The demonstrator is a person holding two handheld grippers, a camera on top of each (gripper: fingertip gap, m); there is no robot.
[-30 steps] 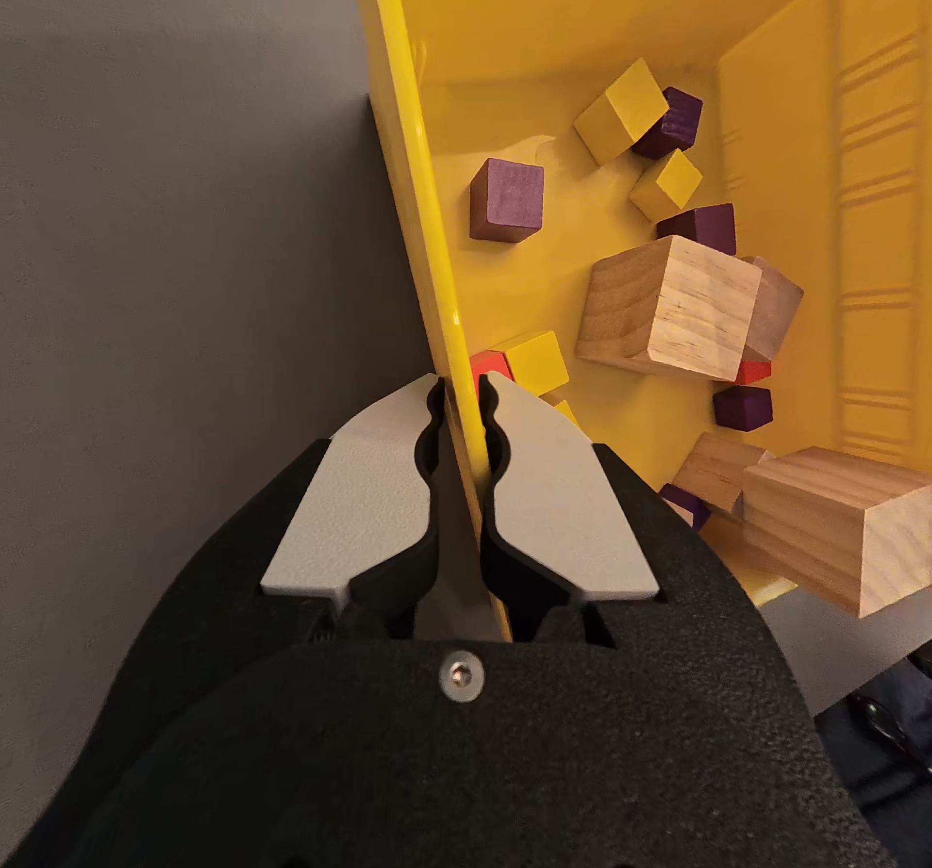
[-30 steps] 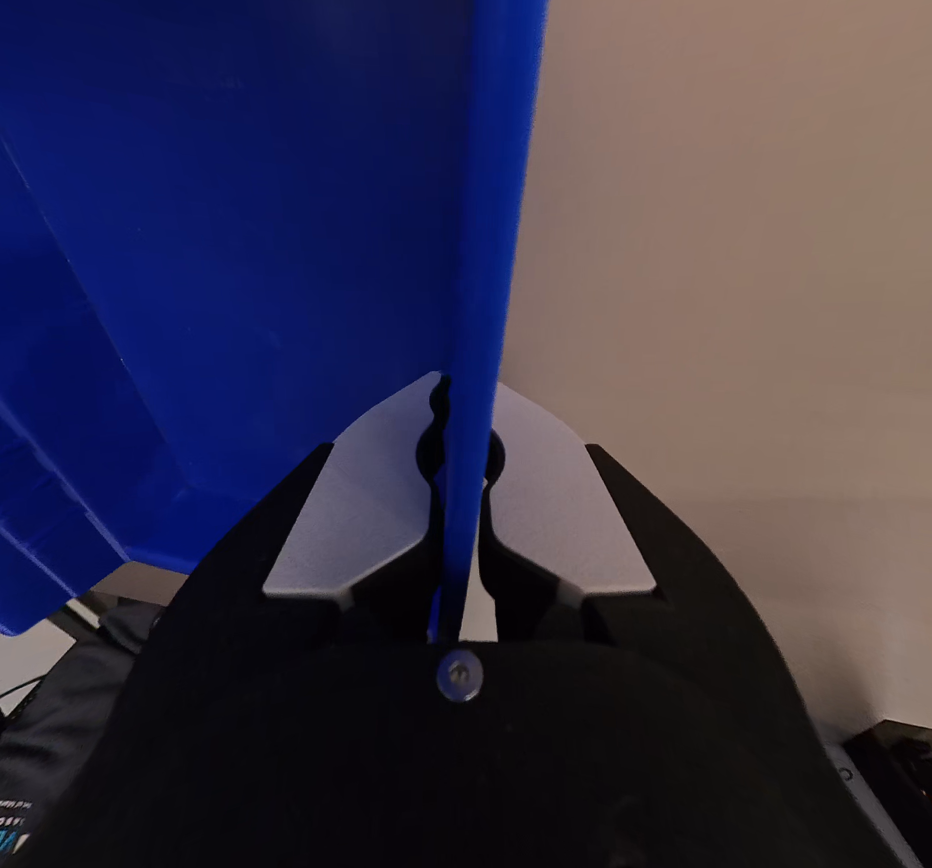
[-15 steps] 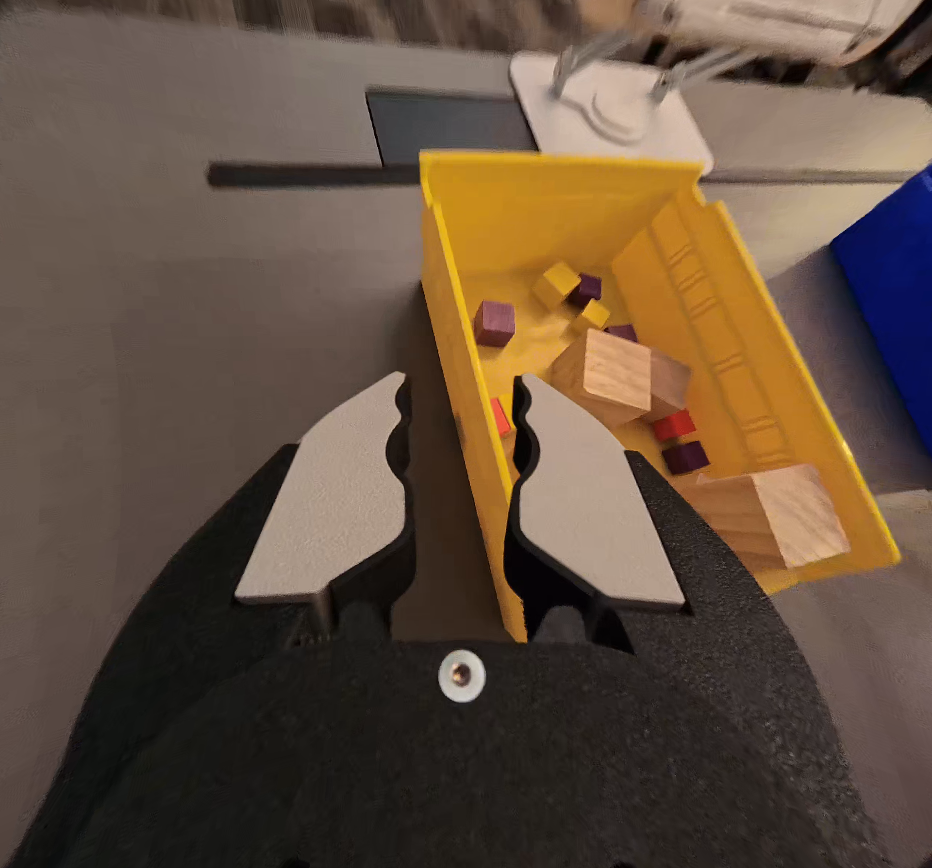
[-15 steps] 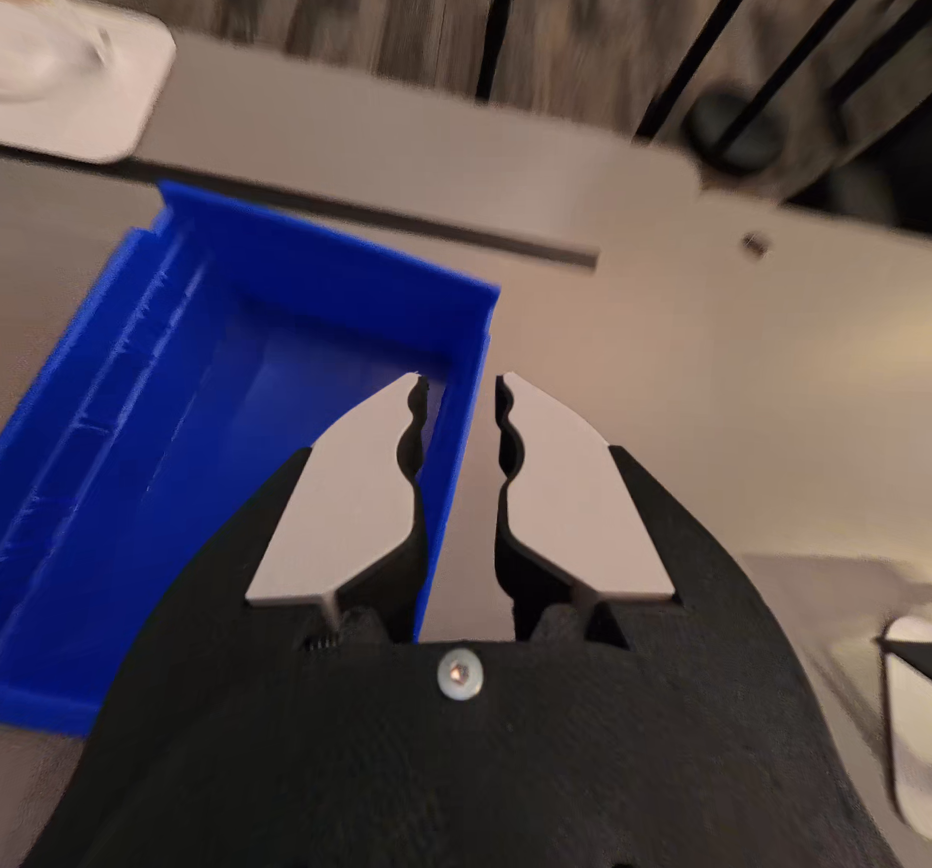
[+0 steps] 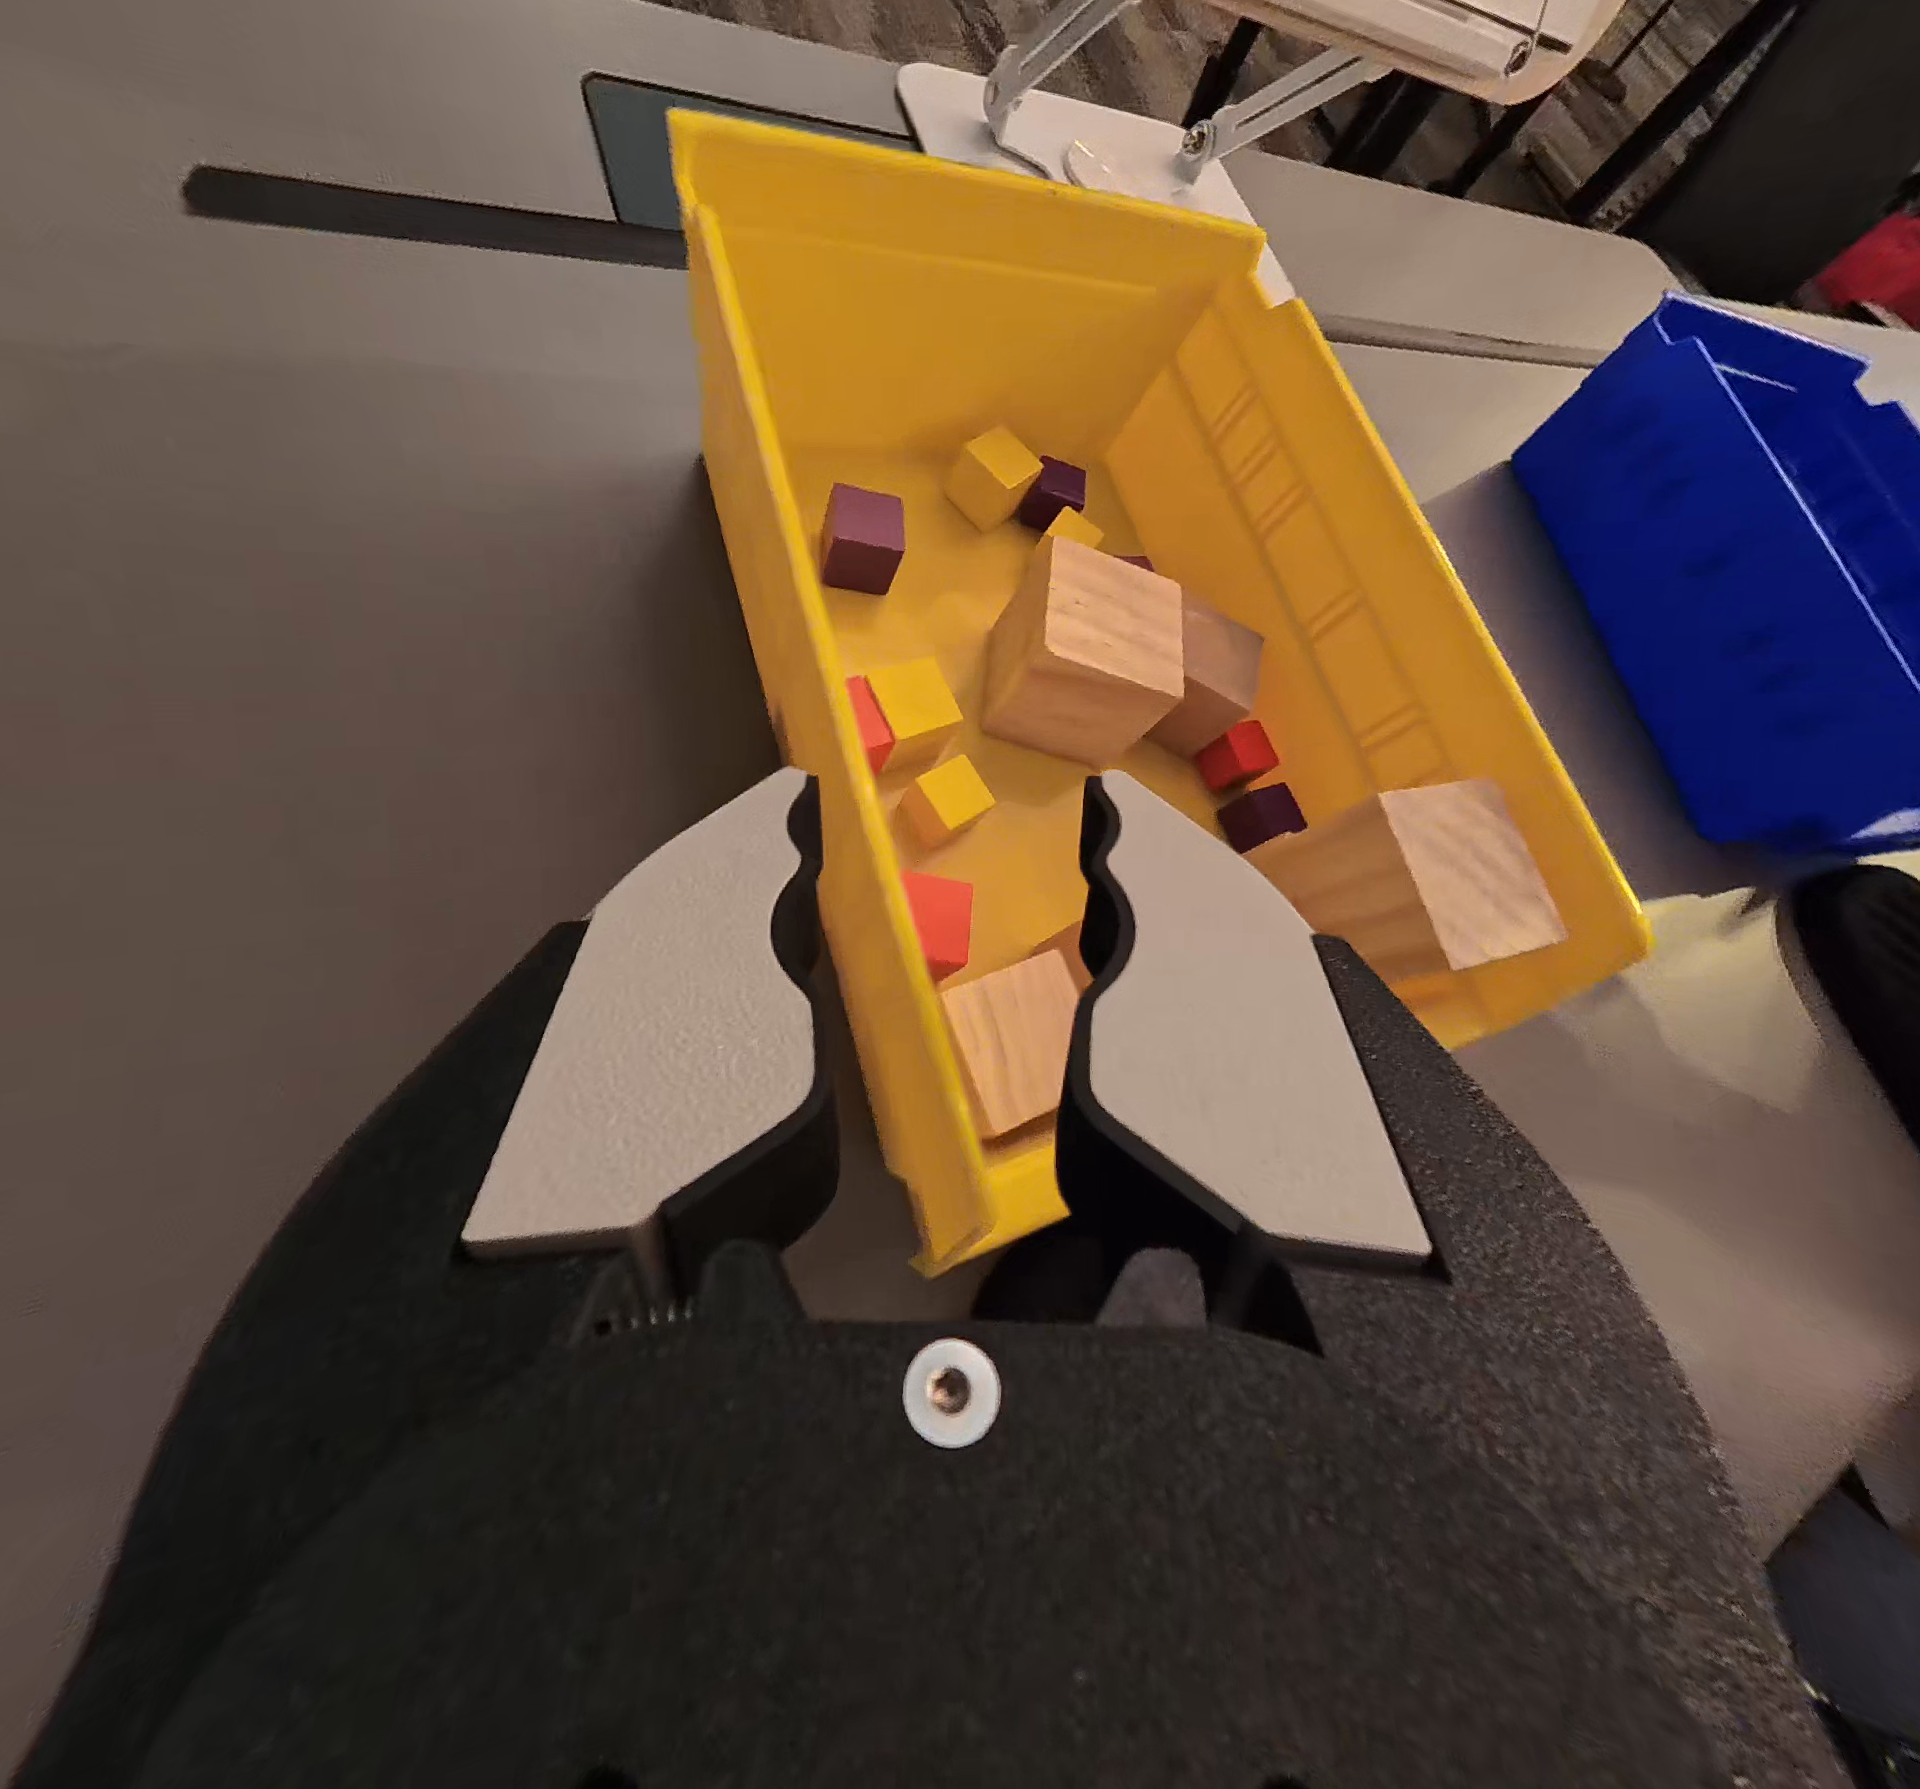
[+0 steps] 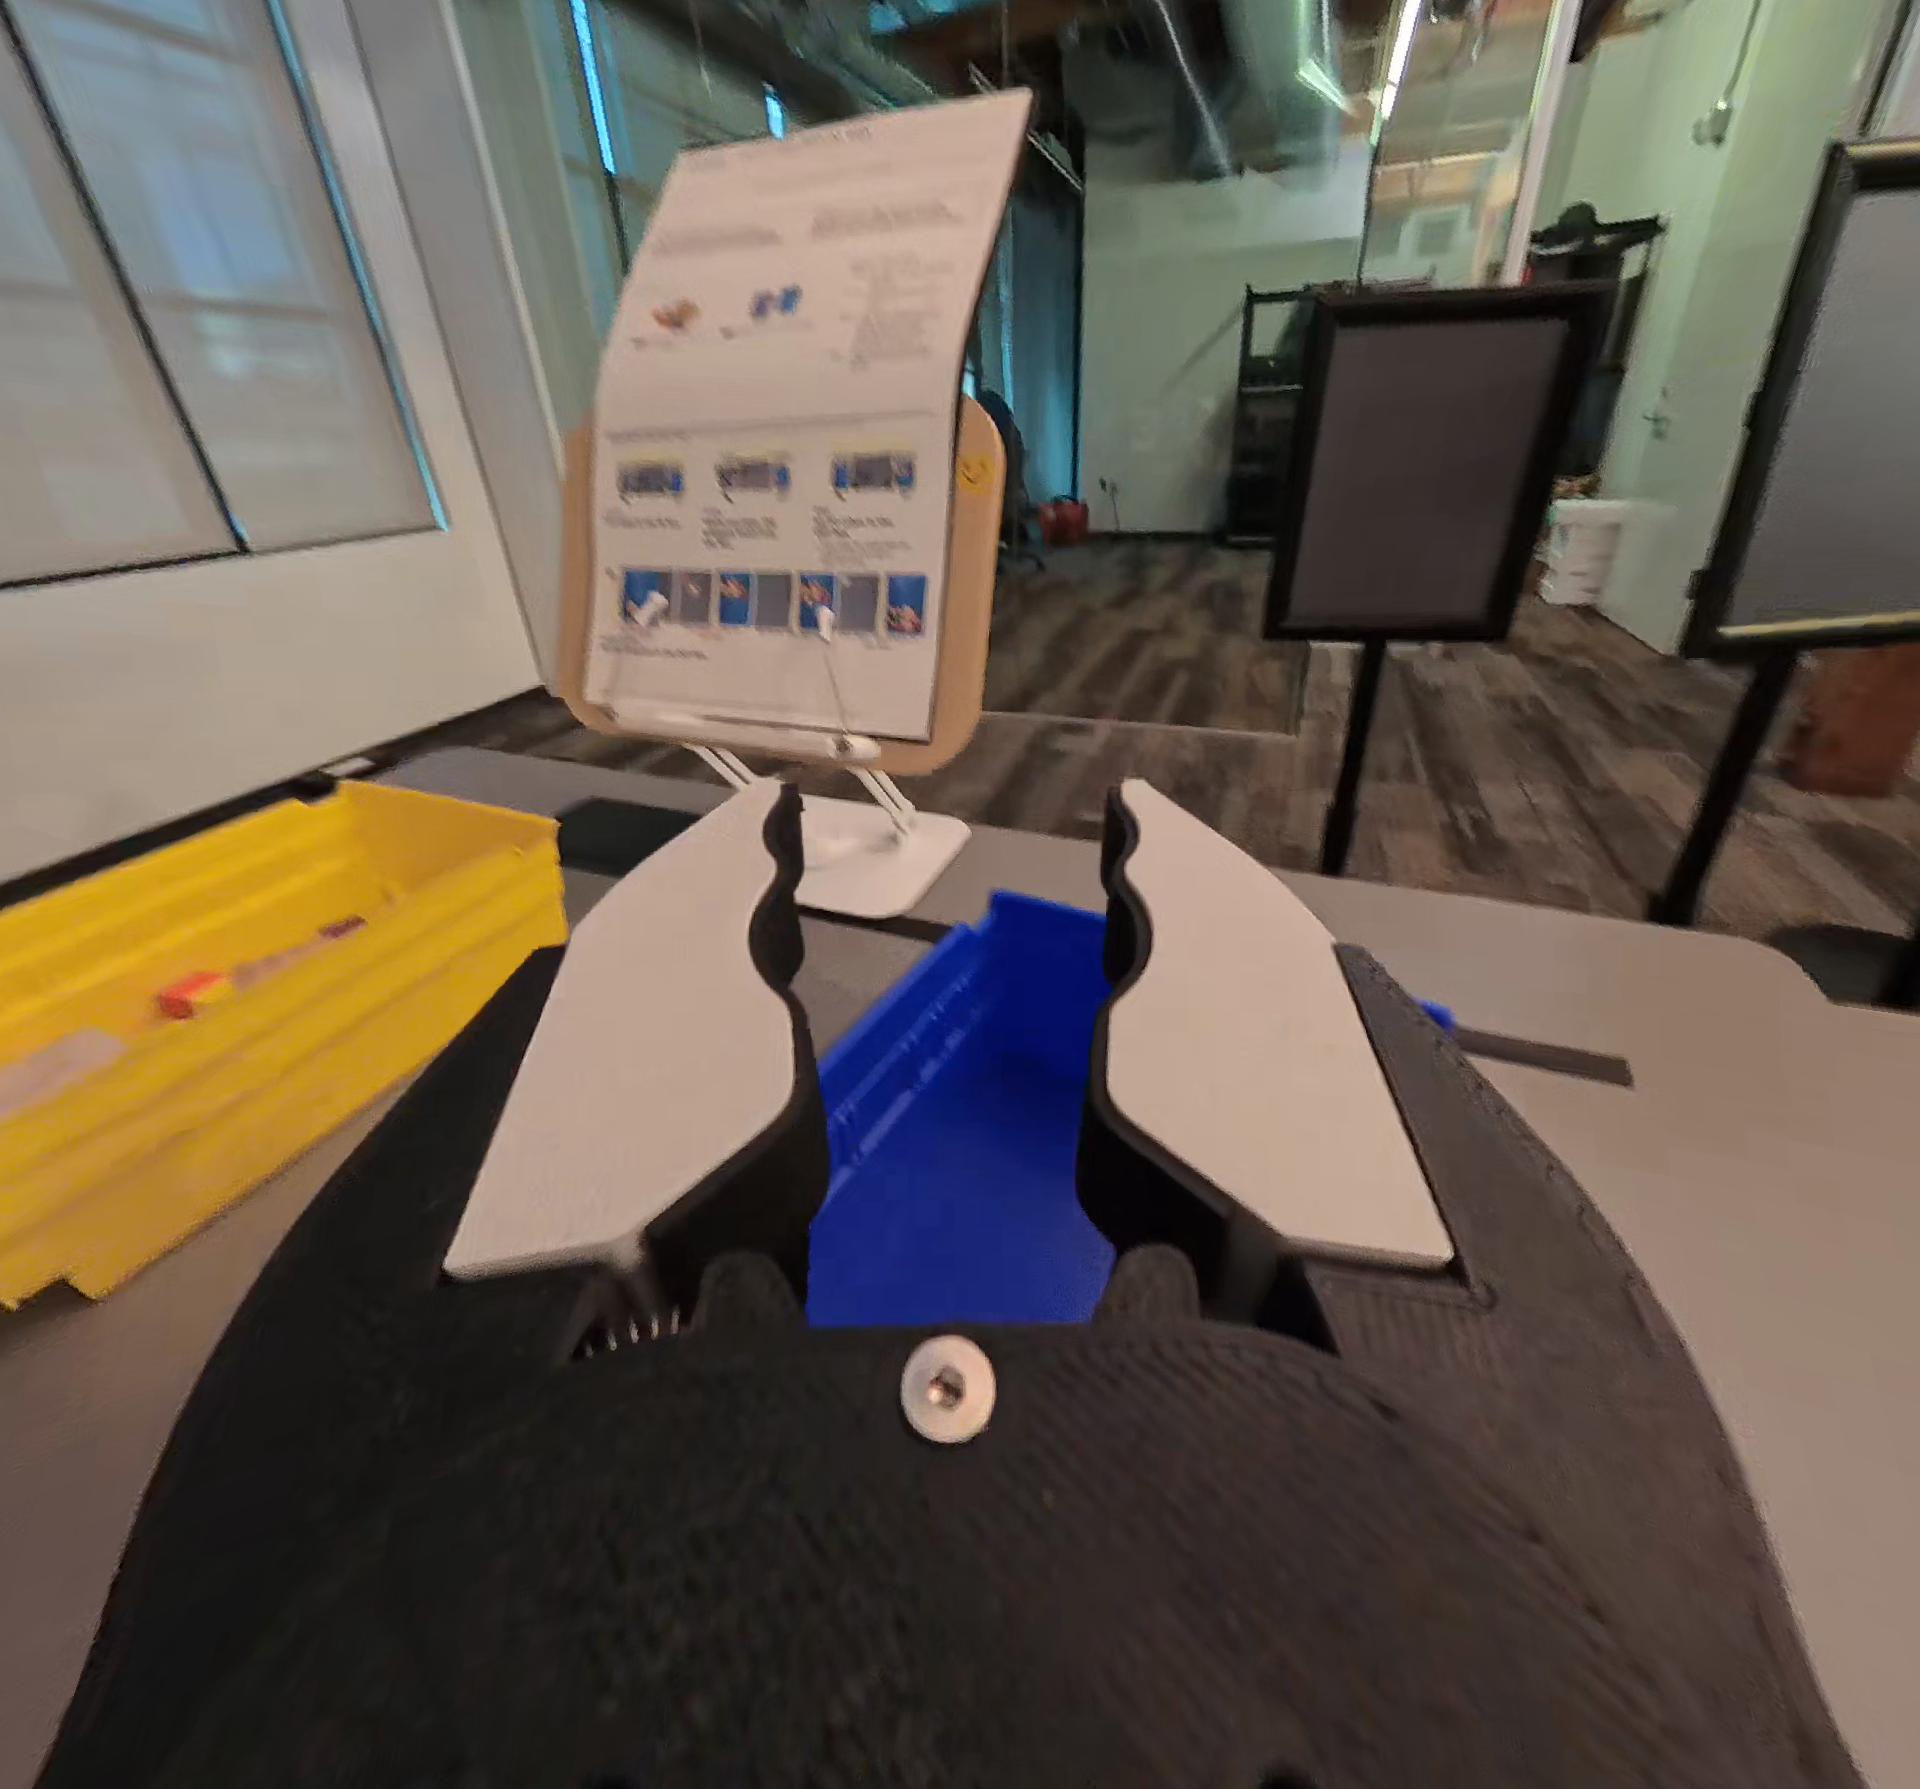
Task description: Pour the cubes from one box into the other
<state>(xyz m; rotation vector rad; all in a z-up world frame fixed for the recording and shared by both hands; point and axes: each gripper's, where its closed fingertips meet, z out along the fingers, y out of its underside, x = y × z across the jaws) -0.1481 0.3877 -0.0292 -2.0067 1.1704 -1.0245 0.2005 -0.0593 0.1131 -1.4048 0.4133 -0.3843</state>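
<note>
A yellow box (image 5: 1351, 534) stands on the grey table and holds several cubes: big wooden ones (image 5: 1091, 664) and small purple (image 5: 860, 539), yellow and red ones. My left gripper (image 5: 948, 794) is open, above the box's near left wall, with that wall between its fingers. A blue box (image 5: 1745, 617) stands to the right and looks empty in the right wrist view (image 6: 966, 1116). My right gripper (image 6: 951, 809) is open, above the blue box's near end and clear of it. The yellow box also shows at the left of the right wrist view (image 6: 270, 1001).
A document stand (image 6: 790, 451) with a printed sheet stands at the table's far edge behind the boxes, on a white base (image 5: 1070, 134). A dark slot (image 5: 416, 217) runs across the table. Black framed boards on poles (image 6: 1423, 472) stand on the floor beyond.
Both grippers have let go of the box walls they were shut on and opened wide. Both have drawn back and up; the right view has tilted up toward the room.
</note>
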